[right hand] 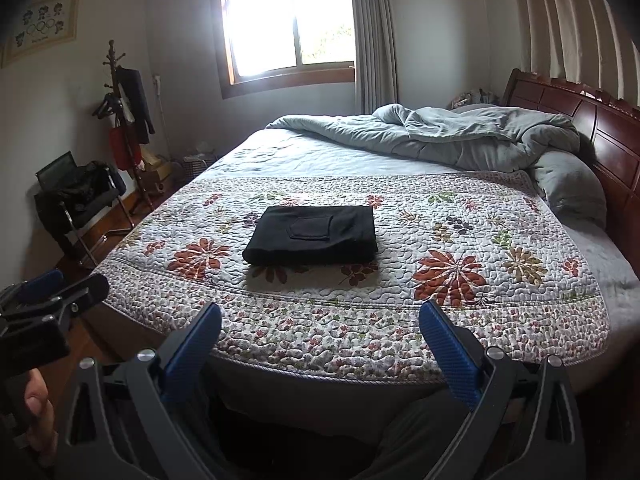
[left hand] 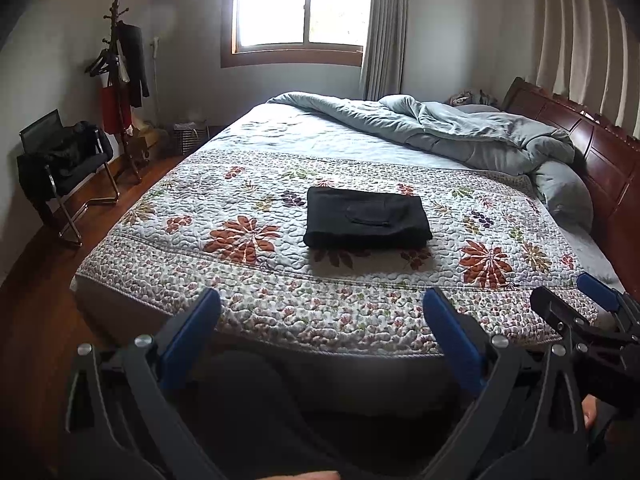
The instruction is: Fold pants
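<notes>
On floral quilt (left hand: pixel 248 280) mid-bed: black pants (left hand: pixel 366 219) folded flat, pocket up. Left tongs (left hand: pixel 320 316) and right tongs (right hand: pixel 320 330) near bed edge, well short of pants, both spread wide, empty.

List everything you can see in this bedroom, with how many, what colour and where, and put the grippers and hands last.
Folded pants: one, black, on the floral quilt, mid-bed.
Floral quilt: one, white with red-brown flowers, covering the near part of the bed.
Duvet: one, grey-blue, bunched at the far side by the headboard.
Pillow: one, grey, by the headboard.
Headboard: one, dark red wood, right.
Window: one, wood-framed, far wall.
Curtain: one, grey, right of the window.
Coat stand: one, dark wood, hung with clothes, left.
Chair: one, black, holding dark clothes, left.
Picture: one, pale frame, left wall.
Left gripper: blue pads, open, empty.
Right gripper: blue pads, open, empty.
</notes>
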Demonstrator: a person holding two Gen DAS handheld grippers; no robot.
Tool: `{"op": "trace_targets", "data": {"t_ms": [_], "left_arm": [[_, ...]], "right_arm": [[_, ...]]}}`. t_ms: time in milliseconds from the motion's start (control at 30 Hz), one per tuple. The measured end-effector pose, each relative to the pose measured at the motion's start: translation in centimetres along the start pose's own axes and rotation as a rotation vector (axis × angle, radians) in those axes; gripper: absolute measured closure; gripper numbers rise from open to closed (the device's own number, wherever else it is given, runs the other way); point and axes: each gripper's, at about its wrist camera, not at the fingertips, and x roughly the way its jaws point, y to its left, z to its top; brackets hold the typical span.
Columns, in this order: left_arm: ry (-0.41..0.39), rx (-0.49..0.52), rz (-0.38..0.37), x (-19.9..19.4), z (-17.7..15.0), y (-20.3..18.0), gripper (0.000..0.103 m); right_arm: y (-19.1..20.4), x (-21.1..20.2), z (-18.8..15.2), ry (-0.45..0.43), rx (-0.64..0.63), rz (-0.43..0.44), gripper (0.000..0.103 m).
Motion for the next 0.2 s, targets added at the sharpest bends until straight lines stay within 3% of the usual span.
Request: {"op": "trace_targets", "data": {"t_ms": [200], "left_arm": [[0.010, -0.002, -0.002, 0.15, -0.01, 0.19, 0.003]], "right_arm": [[0.13, -0.09, -0.02, -0.001, -0.001, 0.001, 0.004]]}}
